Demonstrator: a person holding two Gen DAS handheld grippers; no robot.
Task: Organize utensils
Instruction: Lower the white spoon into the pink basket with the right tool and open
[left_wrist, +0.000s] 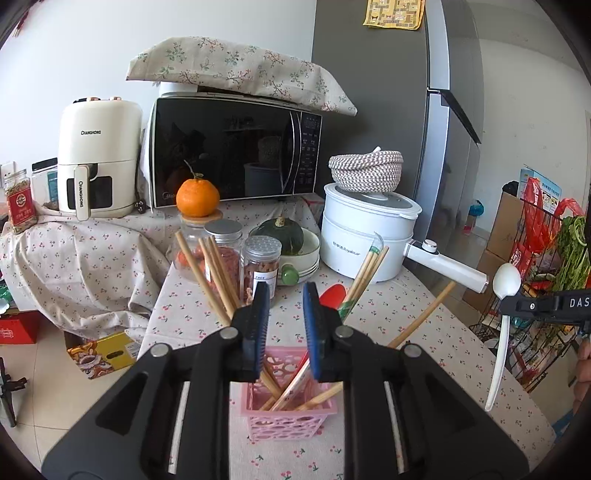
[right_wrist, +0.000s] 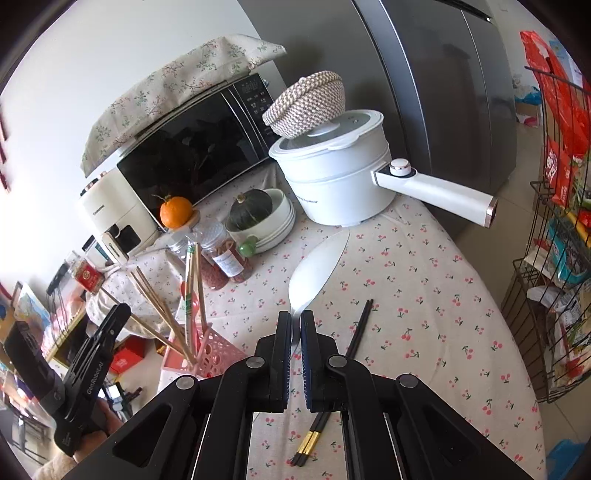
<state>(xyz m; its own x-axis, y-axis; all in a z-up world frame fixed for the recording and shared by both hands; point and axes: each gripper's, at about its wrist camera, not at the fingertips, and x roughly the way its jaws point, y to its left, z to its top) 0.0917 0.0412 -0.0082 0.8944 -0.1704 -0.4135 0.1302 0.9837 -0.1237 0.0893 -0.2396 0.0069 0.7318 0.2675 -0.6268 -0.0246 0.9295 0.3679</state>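
A pink plastic basket (left_wrist: 291, 417) with a perforated, lattice-like wall is seen standing on a cloth-covered table (left_wrist: 406, 387) printed with small cherries. Bare wooden chopsticks (left_wrist: 218, 273) are fanned out of the basket at slants, together with a wrapped pair in a green-printed paper sleeve (left_wrist: 364, 273).

The left gripper (left_wrist: 286, 295) is held just above the basket with its blue ribbed pads spread a little; nothing is pressed between them. No earlier picture is given.

The right gripper (right_wrist: 292, 319) is closed tight on the thin handle of a smooth white plastic spoon (right_wrist: 314, 273), whose rounded bowl is lifted clear of the table. A pair of slim black chopsticks (right_wrist: 356, 332) with gold bands near one end is left lying flat on the cloth, partly hidden under that gripper.

Behind the basket the way is crowded by clear jars (left_wrist: 260, 266) with metal lids, a round orange (left_wrist: 197, 197) set on a jar lid, a dark green squash (left_wrist: 282, 236) in a cream bowl, and a white electric pot (left_wrist: 365, 229) with a long handle, topped by a woven rope basket (left_wrist: 365, 170). A glossy black microwave (left_wrist: 232, 155) under a floral cloth and a cream air fryer (left_wrist: 98, 158) are placed further back. A wire rack (right_wrist: 554, 258) of packets is seen beside the table.
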